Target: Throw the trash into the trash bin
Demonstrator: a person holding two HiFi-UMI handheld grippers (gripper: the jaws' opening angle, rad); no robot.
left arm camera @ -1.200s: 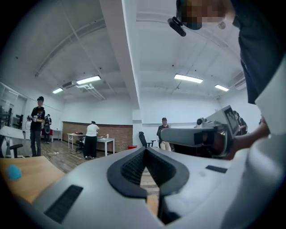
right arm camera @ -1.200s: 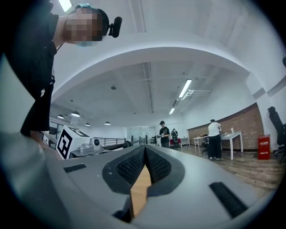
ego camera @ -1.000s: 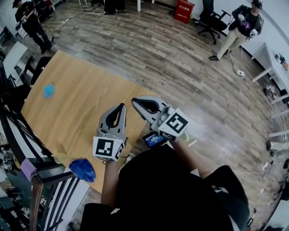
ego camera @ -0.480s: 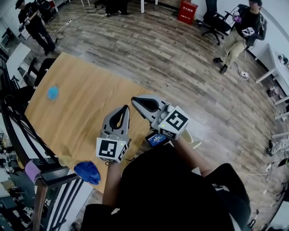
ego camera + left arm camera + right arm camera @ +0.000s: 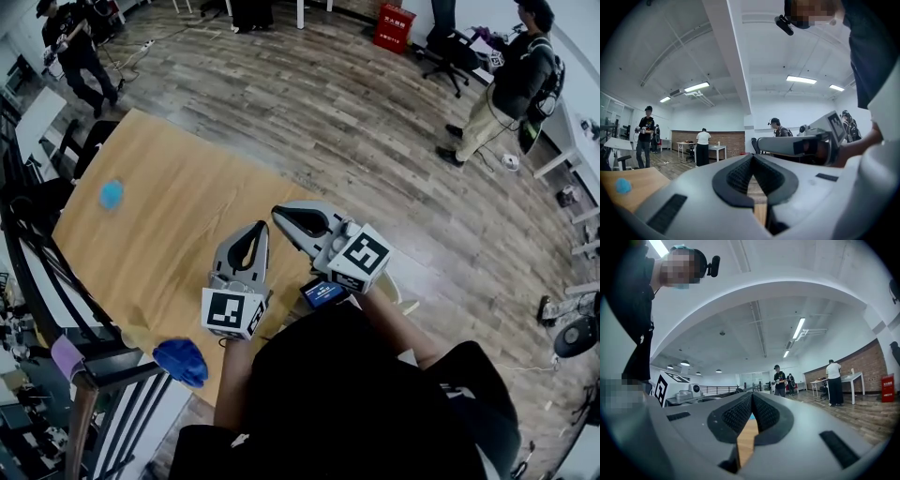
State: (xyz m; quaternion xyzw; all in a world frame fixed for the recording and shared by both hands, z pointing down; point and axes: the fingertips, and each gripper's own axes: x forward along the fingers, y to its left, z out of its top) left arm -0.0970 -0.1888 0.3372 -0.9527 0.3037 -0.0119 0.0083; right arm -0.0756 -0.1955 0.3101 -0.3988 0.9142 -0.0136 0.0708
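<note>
One table [image 5: 178,234] holds the trash [image 5: 112,194], a small blue wad near its far left corner. Over the table's near right edge, well apart from the wad, the left gripper [image 5: 255,231] and right gripper [image 5: 280,215] each have jaws pressed together on nothing. I judge a good pick needs one pair parted before reaching across the table, then set squarely astride the wad.

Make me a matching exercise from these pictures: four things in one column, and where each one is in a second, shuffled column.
Things:
1 light blue wad
2 dark blue bundle
3 red box
4 right gripper

Places:
A on the floor, far off
B over the table's near edge
C on the table's far part
D by the black railing

Pairs: 1-C, 2-D, 3-A, 4-B
</note>
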